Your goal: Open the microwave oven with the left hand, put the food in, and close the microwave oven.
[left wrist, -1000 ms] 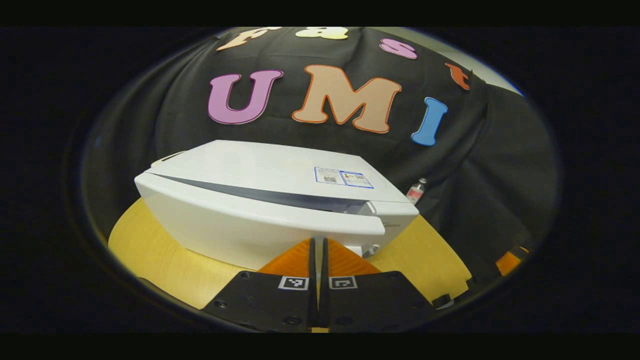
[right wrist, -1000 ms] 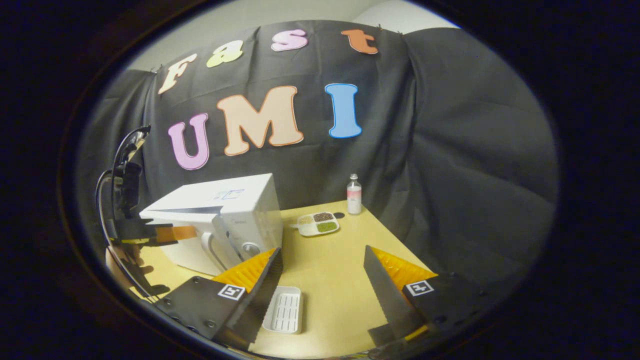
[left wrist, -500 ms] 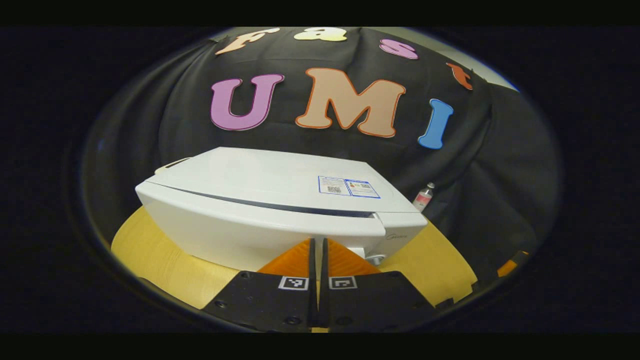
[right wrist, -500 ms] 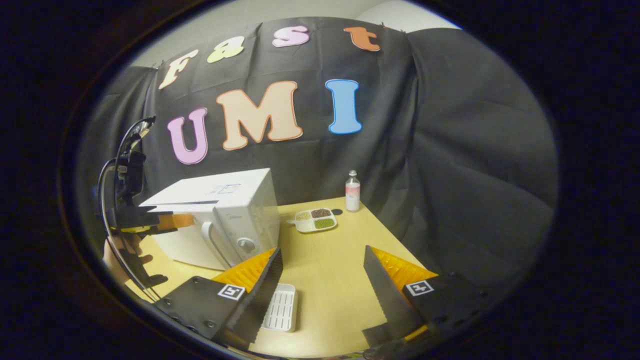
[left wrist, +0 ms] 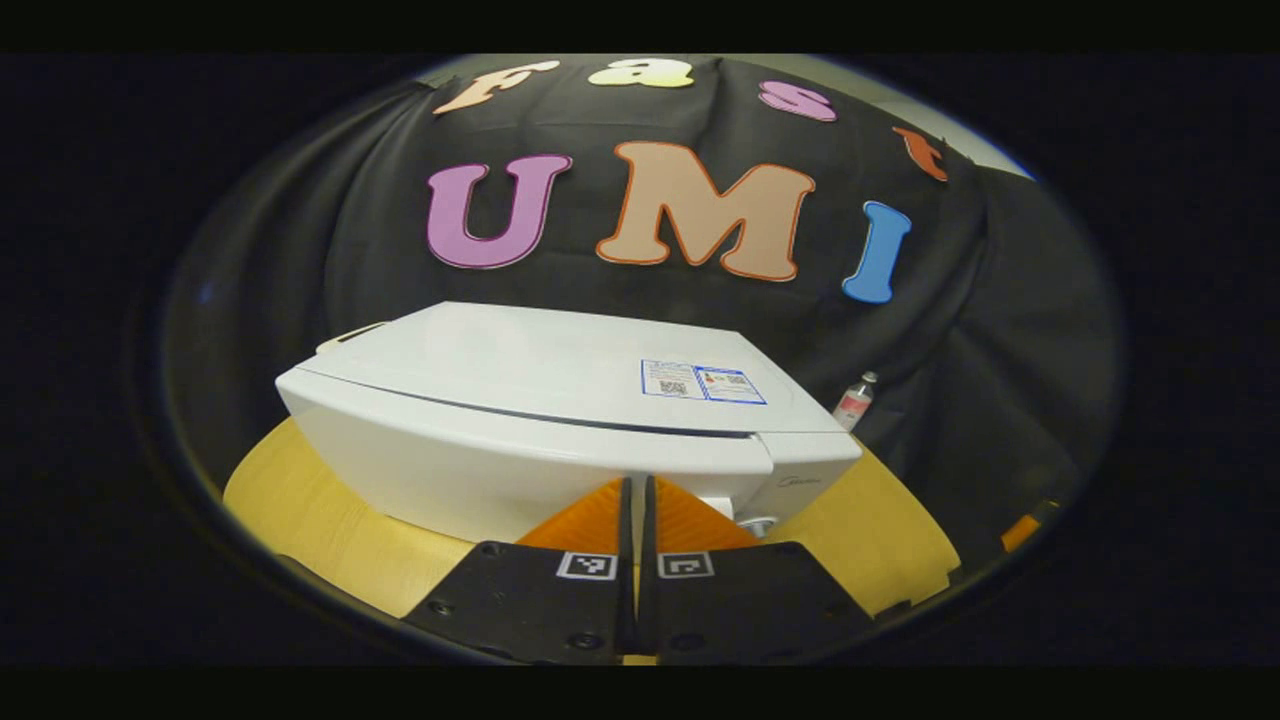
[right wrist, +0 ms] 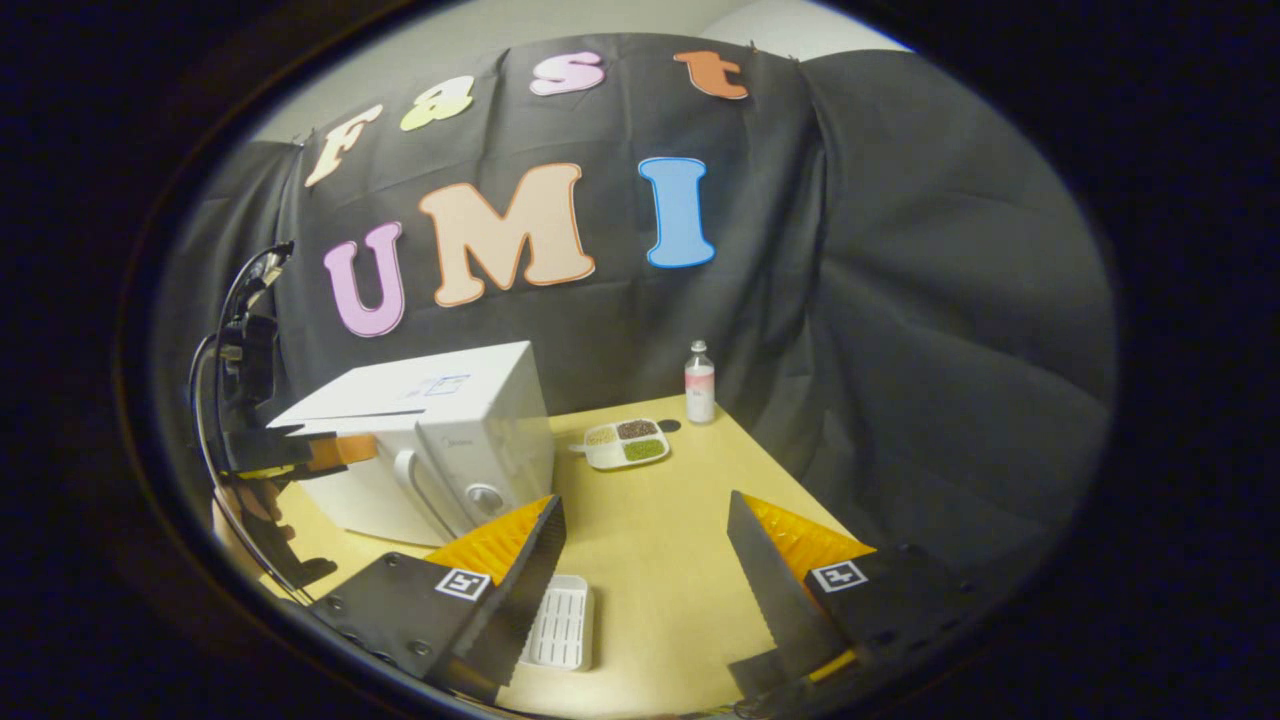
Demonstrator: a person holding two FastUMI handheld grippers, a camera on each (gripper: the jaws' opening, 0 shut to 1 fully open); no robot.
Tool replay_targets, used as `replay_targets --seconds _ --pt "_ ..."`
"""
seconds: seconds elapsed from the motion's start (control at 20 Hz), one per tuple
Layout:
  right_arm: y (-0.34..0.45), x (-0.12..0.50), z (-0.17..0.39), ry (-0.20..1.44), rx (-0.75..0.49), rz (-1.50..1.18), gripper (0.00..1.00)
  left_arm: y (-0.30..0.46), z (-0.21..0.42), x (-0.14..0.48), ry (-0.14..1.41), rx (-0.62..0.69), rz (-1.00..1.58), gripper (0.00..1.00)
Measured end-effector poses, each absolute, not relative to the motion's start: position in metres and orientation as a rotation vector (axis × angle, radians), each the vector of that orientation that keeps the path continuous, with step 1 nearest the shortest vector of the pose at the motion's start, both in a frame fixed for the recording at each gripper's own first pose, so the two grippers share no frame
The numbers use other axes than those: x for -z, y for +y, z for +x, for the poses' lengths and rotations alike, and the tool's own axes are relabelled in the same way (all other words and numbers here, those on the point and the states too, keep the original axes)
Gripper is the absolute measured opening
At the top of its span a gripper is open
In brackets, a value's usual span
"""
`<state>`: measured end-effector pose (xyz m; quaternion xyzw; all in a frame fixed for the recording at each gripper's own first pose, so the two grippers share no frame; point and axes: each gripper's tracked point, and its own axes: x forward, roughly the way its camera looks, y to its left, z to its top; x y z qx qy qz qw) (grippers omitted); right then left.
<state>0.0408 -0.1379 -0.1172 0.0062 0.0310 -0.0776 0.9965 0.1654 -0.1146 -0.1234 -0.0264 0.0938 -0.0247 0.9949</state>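
the microwave oven (left wrist: 560, 420) sits on the yellow table (right wrist: 660, 540) at the left side, its door (left wrist: 520, 470) nearly flush with the body, with a thin dark seam along the top edge. in the left gripper view it spreads from 9 o'clock to 3 o'clock across the middle. a sticker (left wrist: 703, 382) with blue print lies on its top toward 2 o'clock; its writing is too small to read. faint grey lettering on the front corner is blurred.

the left gripper (left wrist: 636, 490) has its two fingers pressed together with nothing seen between them, tips right at the door's lower edge. in the right gripper view it shows at 9 o'clock against the door, with cables looping above.

the right gripper (right wrist: 645, 515) is spread wide over bare table. a white ridged tray (right wrist: 560, 628) lies beside its left finger at 7 o'clock. a divided plate of food (right wrist: 625, 443) sits at 12 o'clock of the gripper, to the right of the oven. a small bottle (right wrist: 699, 382) with a pink label stands just behind the plate, its text unreadable.
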Motion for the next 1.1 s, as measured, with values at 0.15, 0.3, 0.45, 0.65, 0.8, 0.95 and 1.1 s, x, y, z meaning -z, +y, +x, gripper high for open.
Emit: replay_targets --seconds 0.15,0.3,0.45,0.65,0.8,0.95,1.1 --pt "-0.137 0.118 0.041 0.064 0.153 0.009 0.92 -0.115 0.166 0.124 0.183 0.054 -0.052 0.01" --pt "-0.137 0.118 0.040 0.064 0.156 0.010 1.00 -0.115 0.167 0.124 0.178 0.057 -0.070 0.01" --pt "-0.137 0.117 0.038 0.055 0.156 0.016 0.92 -0.115 0.168 0.123 0.173 0.044 -0.065 0.00" --pt "-0.130 0.116 0.034 0.052 0.137 0.012 1.00 -0.115 0.175 0.118 0.148 0.046 -0.041 0.01" --pt "-0.129 0.113 0.028 0.043 0.138 0.010 1.00 -0.115 0.175 0.119 0.148 0.063 -0.037 0.00" --pt "-0.130 0.113 0.025 0.050 0.138 0.018 1.00 -0.116 0.174 0.117 0.143 0.070 -0.028 0.00" --pt "-0.131 0.106 0.028 0.068 0.120 0.033 1.00 -0.123 0.171 0.100 0.101 0.092 0.017 0.01"
